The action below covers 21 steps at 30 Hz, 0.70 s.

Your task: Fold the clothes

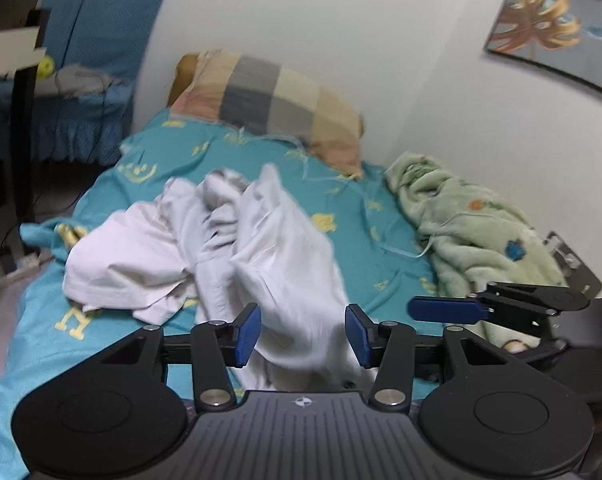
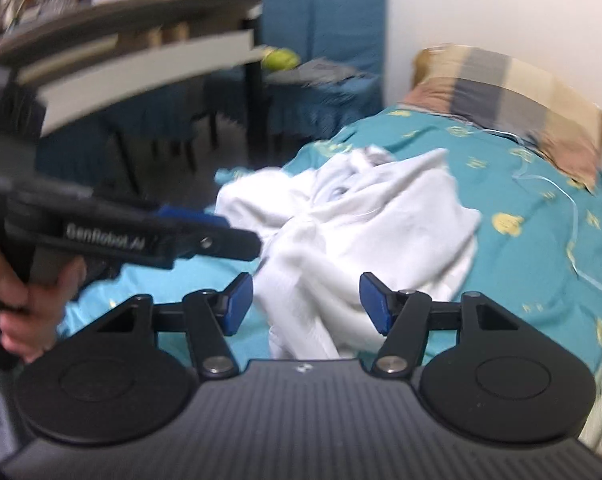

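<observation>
A crumpled white garment (image 1: 229, 248) lies in a heap on the teal bed sheet (image 1: 357, 216). It also shows in the right wrist view (image 2: 365, 224). My left gripper (image 1: 303, 334) is open, its blue pads either side of the garment's near end, with cloth between the jaws but not pinched. My right gripper (image 2: 307, 304) is open over the garment's near edge. In the left wrist view the right gripper (image 1: 449, 310) shows from the side at right. In the right wrist view the left gripper (image 2: 205, 236) shows at left, held by a hand.
A checked pillow (image 1: 273, 104) lies at the bed's head by the white wall. A green fleece blanket (image 1: 473, 224) is bunched along the wall side. A blue-covered chair (image 1: 93, 64) and a desk (image 2: 113, 40) stand beyond the bed's left edge.
</observation>
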Each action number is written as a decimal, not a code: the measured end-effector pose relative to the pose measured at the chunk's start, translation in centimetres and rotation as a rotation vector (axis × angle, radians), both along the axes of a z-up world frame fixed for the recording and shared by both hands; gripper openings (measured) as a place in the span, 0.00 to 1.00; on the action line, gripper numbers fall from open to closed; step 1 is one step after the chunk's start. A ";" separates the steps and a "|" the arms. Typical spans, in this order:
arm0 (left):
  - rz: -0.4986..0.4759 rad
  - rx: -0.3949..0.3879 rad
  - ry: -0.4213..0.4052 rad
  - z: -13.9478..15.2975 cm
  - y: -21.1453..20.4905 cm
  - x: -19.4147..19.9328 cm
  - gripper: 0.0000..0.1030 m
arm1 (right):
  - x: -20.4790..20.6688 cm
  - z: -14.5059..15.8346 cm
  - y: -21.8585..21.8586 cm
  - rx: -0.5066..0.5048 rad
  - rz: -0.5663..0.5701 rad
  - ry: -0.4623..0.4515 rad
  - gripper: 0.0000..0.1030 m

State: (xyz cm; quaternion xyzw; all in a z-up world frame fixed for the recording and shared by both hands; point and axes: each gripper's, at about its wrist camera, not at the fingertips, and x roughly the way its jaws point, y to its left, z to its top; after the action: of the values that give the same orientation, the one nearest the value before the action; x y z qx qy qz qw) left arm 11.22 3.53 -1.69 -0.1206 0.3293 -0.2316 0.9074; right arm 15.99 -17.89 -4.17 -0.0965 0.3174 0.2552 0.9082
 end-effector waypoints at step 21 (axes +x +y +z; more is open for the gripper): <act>0.133 -0.004 0.019 -1.1 1.0 2.3 0.49 | -0.5 -9.0 5.9 -0.224 0.129 -0.001 0.26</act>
State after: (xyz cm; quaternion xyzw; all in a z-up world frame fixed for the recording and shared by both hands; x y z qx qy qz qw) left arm 13.51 4.54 -2.80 -0.1460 0.3286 -0.1703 0.9174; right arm 15.45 -11.96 -13.21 -0.2179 0.3367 0.2761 0.8734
